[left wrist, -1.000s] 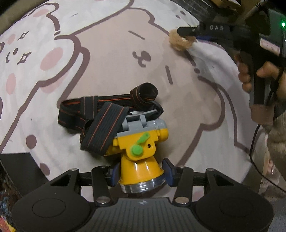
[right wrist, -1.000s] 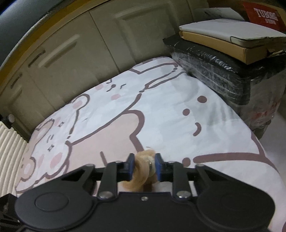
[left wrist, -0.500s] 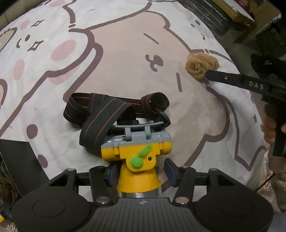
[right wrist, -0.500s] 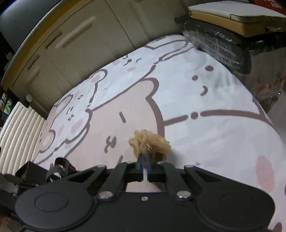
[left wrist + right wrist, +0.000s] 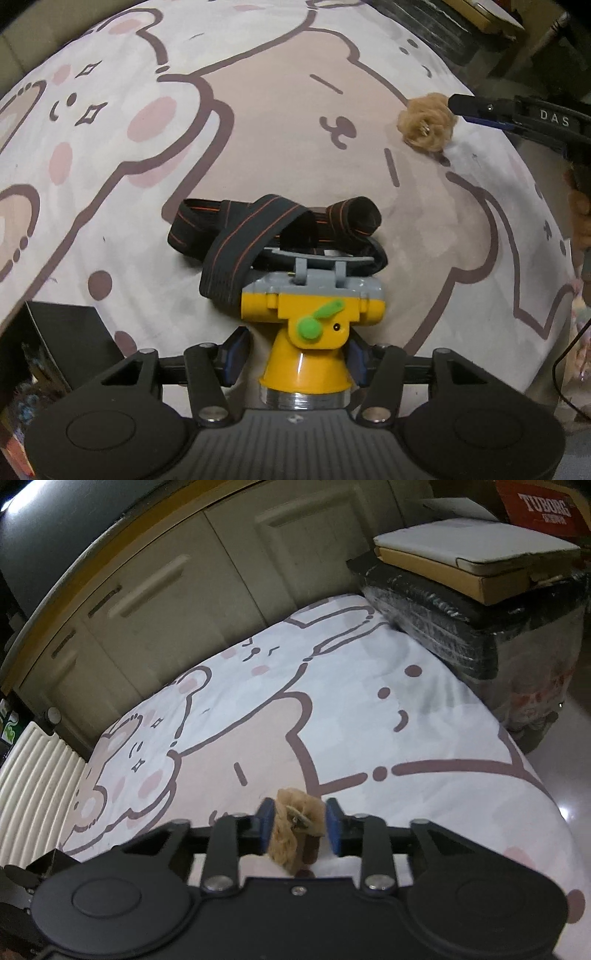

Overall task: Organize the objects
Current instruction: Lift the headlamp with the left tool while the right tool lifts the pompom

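A yellow and grey headlamp (image 5: 314, 306) with a black, orange-striped strap (image 5: 258, 225) lies on the bear-print bed sheet (image 5: 258, 122). My left gripper (image 5: 295, 356) points down at it, its pads on either side of the lamp's yellow cone; the left pad stands clear of it. A tan fluffy pompom clip (image 5: 426, 123) rests on the sheet at the right. My right gripper (image 5: 456, 107) reaches it from the right. In the right wrist view the pompom clip (image 5: 295, 823) sits between the pads of the right gripper (image 5: 298, 823), whose jaws are opening.
A black wrapped stack (image 5: 443, 620) topped with cardboard boxes (image 5: 476, 561) borders the bed at the back right. Cabinet doors (image 5: 166, 590) stand behind it, a ribbed white panel (image 5: 33, 786) to the left. A black box (image 5: 70, 332) sits by the near left edge. A hand (image 5: 580, 214) holds the right gripper.
The right gripper held the pompom clip shut a second ago, then shut behind it on the sheet; now its jaws stand apart around it. The left pads have spread slightly from the headlamp.
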The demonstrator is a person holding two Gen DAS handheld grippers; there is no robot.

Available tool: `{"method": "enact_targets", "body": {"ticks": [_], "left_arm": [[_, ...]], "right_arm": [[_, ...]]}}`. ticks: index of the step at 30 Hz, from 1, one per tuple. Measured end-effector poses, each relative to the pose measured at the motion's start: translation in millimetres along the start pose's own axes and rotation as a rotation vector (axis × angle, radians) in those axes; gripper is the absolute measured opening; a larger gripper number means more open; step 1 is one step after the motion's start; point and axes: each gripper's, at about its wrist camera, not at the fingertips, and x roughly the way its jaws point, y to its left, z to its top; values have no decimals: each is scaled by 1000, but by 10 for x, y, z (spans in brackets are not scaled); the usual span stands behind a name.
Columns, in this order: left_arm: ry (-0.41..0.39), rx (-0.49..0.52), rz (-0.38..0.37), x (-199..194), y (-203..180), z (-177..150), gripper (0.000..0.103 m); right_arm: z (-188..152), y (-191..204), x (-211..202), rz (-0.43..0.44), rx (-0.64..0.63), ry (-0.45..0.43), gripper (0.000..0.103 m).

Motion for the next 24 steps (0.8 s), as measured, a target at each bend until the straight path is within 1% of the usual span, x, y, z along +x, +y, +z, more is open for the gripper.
{"method": "enact_targets", "body": {"ticks": [1,2,3,5,7,8,9,11,13,16,17,18,19,20,22,24], "left_arm": [[-5,-3,1,1,0,-7,56],[-11,-5,5,-1,-4,-13,55],[-18,-1,10,-19,-14,-18,56],[-30,21,26,-26,-48,-38,55],[-37,45,38,-28,-83,-58,55],[-37,50,38,-31,-84,-65,55],[-37,51,35,-33,-78,-66,55],[-34,42,28,-33,-59,-62,55],[-29,44,28,-29,-61,-48,55],[-21,37,33,-23,-63,-29,55],[-20,33,33,-19,-59,-23,55],[-18,31,33,-11,-56,-19,55],[-18,27,32,-16,-56,0,55],[-16,20,29,-21,-47,22,55],[-15,15,23,-36,-29,25,55],[-22,15,20,-58,-30,39,49]], "right_arm": [[3,30,34,-4,-34,-15,52],[6,56,76,-7,-67,-33,67],[11,72,118,1,-90,-40,69],[30,103,224,19,-111,-15,66],[16,147,291,43,-137,30,57],[-4,182,302,50,-160,53,47],[-25,207,301,55,-174,70,40],[-74,251,279,80,-189,114,37],[-126,278,224,98,-212,143,36],[-187,297,206,78,-238,153,37],[-199,303,227,68,-241,156,38],[-211,311,251,60,-243,161,41],[-229,322,272,50,-252,168,41],[-252,332,279,39,-267,171,41],[-280,376,256,16,-303,169,34],[-245,378,202,19,-284,169,30]]}}
